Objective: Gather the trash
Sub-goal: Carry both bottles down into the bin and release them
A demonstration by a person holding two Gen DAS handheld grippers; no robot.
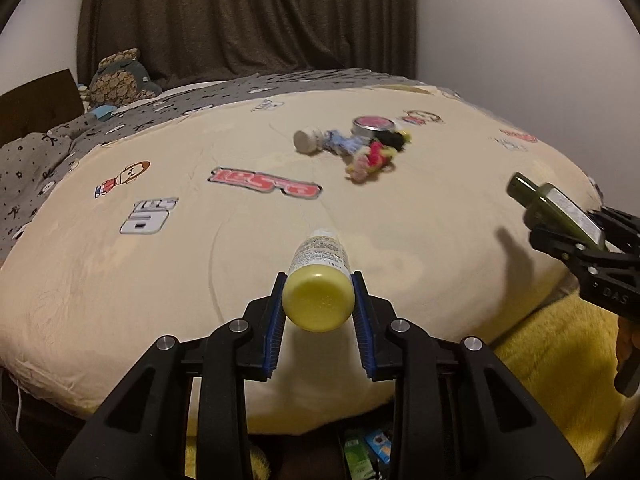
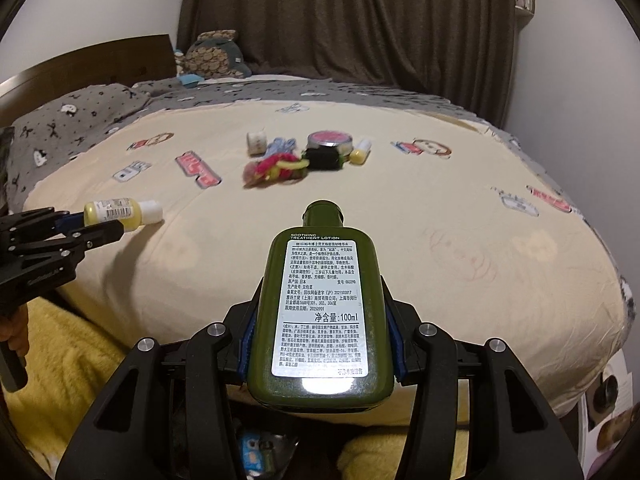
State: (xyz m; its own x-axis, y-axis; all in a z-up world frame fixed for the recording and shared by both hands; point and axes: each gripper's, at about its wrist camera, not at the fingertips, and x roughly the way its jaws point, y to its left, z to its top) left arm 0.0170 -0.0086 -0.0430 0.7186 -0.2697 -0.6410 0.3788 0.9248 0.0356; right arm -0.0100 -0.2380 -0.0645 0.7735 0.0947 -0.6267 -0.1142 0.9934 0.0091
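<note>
Nearest: left gripper [image 1: 318,308] clenched on a small yellow plastic bottle with a white cap [image 1: 318,280], gripped near its base, cap forward. Right gripper [image 2: 320,320] clamped on the flat sides of a dark green lotion bottle with a white label [image 2: 320,308], neck forward. Both carried above the near edge of the cream printed quilt [image 1: 120,288].

Risks, as judgement: slipping of the smooth yellow bottle from so short a hold; twisting of the heavier green bottle if tilted.

Farther, mid-bed, a blurred cluster: one white roll [image 2: 256,143], one pink-lidded tin [image 2: 330,140], one more small yellow bottle [image 2: 359,153], one black bundle [image 2: 323,159], tangled coloured bands [image 2: 276,168], uncountable.
</note>
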